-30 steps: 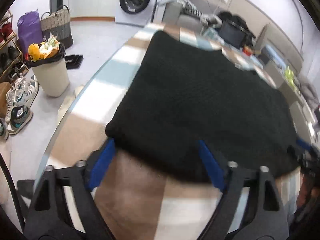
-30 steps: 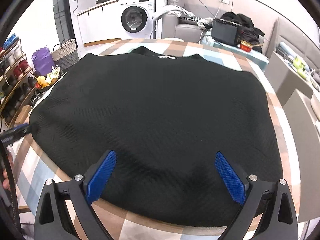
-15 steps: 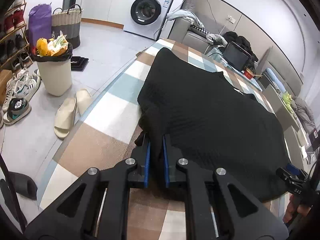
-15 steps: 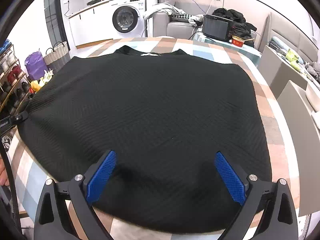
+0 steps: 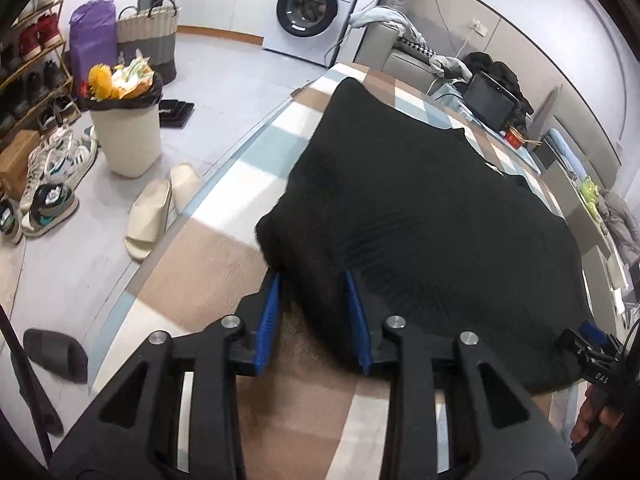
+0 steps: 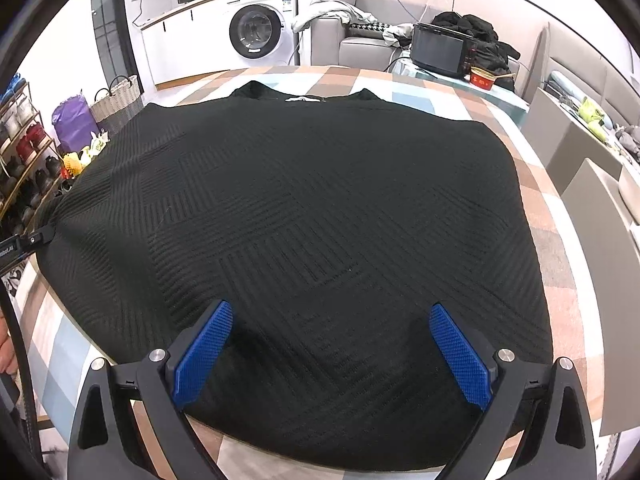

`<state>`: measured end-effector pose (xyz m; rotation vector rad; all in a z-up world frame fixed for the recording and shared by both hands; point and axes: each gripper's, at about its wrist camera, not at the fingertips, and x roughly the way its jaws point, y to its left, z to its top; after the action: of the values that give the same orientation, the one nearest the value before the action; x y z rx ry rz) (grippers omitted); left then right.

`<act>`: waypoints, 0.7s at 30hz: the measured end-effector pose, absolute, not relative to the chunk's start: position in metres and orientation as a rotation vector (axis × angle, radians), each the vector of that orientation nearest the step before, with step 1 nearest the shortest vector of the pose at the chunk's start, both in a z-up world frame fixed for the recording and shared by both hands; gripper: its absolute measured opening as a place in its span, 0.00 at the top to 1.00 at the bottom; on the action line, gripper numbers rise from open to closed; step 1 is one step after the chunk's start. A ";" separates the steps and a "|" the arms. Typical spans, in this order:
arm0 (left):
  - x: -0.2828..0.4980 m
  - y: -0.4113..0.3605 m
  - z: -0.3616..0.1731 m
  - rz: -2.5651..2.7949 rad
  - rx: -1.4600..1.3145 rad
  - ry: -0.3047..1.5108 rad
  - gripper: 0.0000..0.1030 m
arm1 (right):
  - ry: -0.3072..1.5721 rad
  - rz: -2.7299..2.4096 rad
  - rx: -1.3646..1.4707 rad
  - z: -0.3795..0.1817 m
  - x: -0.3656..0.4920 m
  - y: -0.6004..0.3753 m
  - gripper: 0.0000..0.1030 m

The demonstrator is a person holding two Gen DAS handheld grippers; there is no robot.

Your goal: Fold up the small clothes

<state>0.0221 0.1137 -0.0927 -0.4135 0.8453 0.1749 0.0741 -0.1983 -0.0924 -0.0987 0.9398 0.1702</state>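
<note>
A black ribbed knit garment lies spread flat on the checked tablecloth, collar at the far side. In the left wrist view the garment fills the table to the right. My left gripper has its blue fingers partly apart, with the garment's near left corner lying between them. My right gripper is open wide over the garment's near hem, its blue fingers resting on the cloth. The right gripper also shows at the far right of the left wrist view.
The table's left edge drops to the floor, where a bin, slippers and shoes stand. A washing machine and sofa are behind. A black monitor and red bowl sit past the far edge.
My left gripper was open, shut on the garment's corner half a second ago, and its fingers have now come partly apart. The right gripper stayed open over the hem.
</note>
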 end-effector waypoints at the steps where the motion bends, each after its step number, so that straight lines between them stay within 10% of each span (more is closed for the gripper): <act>1: 0.019 0.117 -0.094 0.175 -0.423 0.847 0.71 | 0.943 0.173 -0.099 -0.093 0.074 -0.198 0.03; 21: 0.033 0.126 -0.096 0.162 -0.475 0.868 0.51 | 1.001 0.103 0.465 -0.092 0.014 -0.305 0.17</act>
<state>0.0329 0.1260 -0.0964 -0.4745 0.8676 0.1617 0.0138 -0.3051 -0.0919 0.4651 1.0009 0.1032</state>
